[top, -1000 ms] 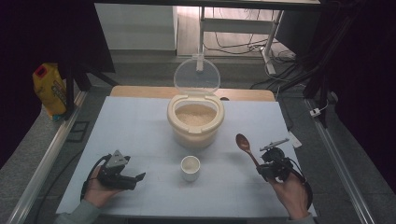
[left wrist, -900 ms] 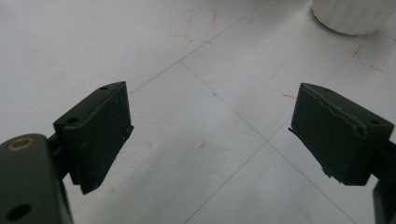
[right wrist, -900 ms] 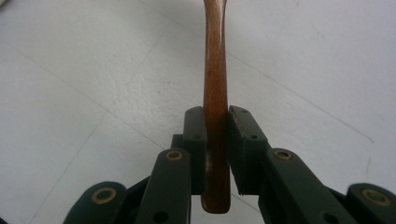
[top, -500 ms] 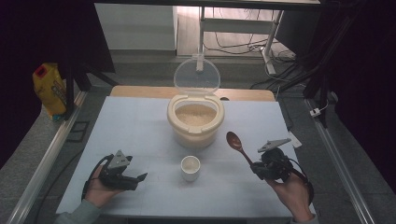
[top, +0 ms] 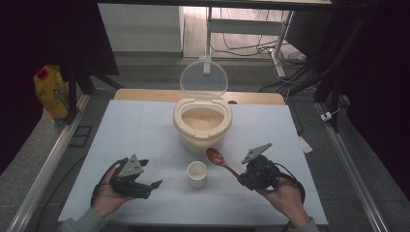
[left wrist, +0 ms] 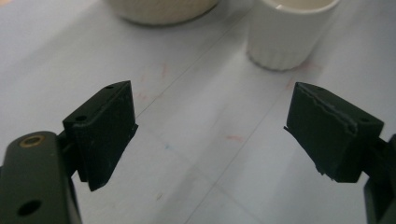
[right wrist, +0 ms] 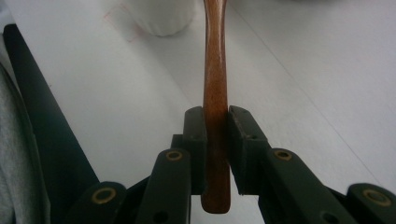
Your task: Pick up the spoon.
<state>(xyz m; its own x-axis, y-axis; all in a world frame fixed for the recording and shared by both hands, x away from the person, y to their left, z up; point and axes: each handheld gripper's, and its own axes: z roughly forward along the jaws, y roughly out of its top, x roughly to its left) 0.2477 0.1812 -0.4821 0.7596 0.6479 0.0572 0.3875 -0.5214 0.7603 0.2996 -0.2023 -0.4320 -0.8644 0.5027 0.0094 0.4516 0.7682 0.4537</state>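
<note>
Spoon (right wrist: 215,100) was clamped near its handle end by right gripper (top: 256,175); could pivot, spilling rice. Left gripper (top: 137,180) was wide open, empty, near cup (top: 197,173); could be tipped.

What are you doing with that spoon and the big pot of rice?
A person holds a hand-held gripper in each hand. The right hand-held gripper is clamped on the handle of a wooden spoon, its bowl raised between the small white cup and the open rice container. The left hand-held gripper is open and empty, beside the cup. No rice can be seen on the spoon.
</note>
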